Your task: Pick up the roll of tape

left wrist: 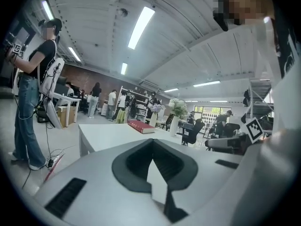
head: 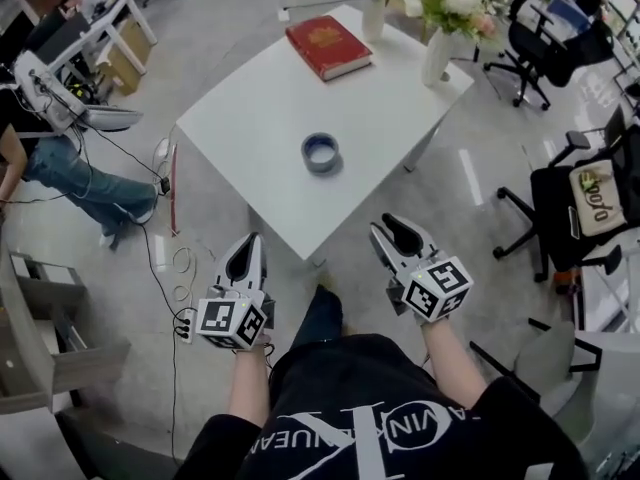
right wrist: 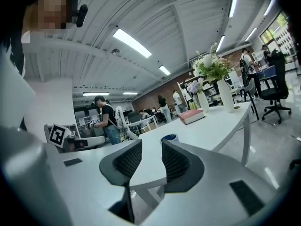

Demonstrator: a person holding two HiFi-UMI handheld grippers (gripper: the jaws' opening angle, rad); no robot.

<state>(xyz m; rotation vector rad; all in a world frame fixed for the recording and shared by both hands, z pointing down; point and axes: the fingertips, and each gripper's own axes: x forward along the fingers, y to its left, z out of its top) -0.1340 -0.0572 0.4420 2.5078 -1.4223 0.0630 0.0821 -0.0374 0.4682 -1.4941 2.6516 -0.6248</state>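
The roll of blue tape lies flat on the white table, near its front corner. Both grippers hang off the table's near side, above the floor, pointing toward it. My left gripper is to the lower left of the tape, its jaws meeting at the tips with nothing in them. My right gripper is to the lower right with its jaws apart and empty. In the right gripper view the tape shows just beyond the gap between the jaws. The left gripper view does not show the tape.
A red book and two vases of flowers stand at the table's far side. Office chairs are to the right. A person stands at the left by a bench, with cables on the floor.
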